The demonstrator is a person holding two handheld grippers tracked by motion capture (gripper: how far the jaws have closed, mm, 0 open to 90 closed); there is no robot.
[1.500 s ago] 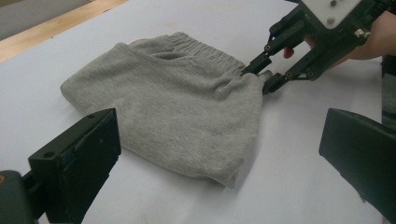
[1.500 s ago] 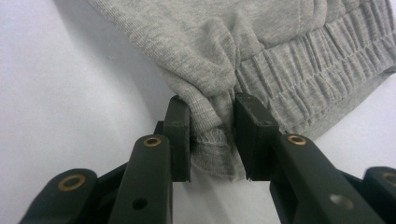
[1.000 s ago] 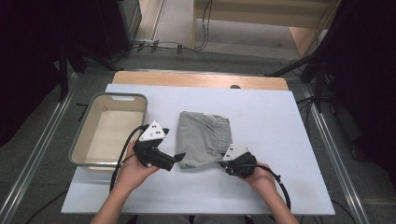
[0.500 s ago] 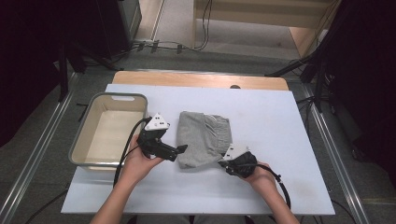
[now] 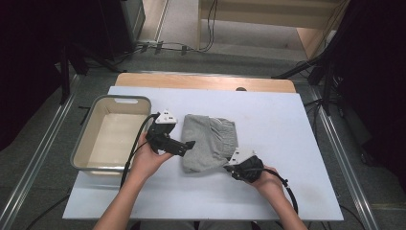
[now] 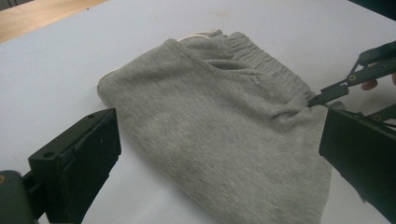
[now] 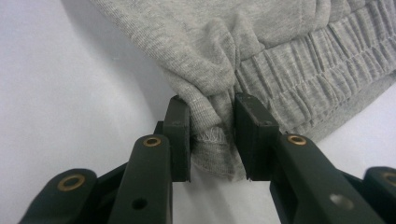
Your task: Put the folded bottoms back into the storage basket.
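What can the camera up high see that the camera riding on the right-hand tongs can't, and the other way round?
High view alone: the grey bin at the table's left, the left tongs open beside the garment's left edge, both of the person's forearms, the white table whole. Right gripper view alone: close up, the fingers squeezing a bunched fold of hem, with frayed threads and the ribbed waistband. Both share: the grey garment and the right tongs gripping it.
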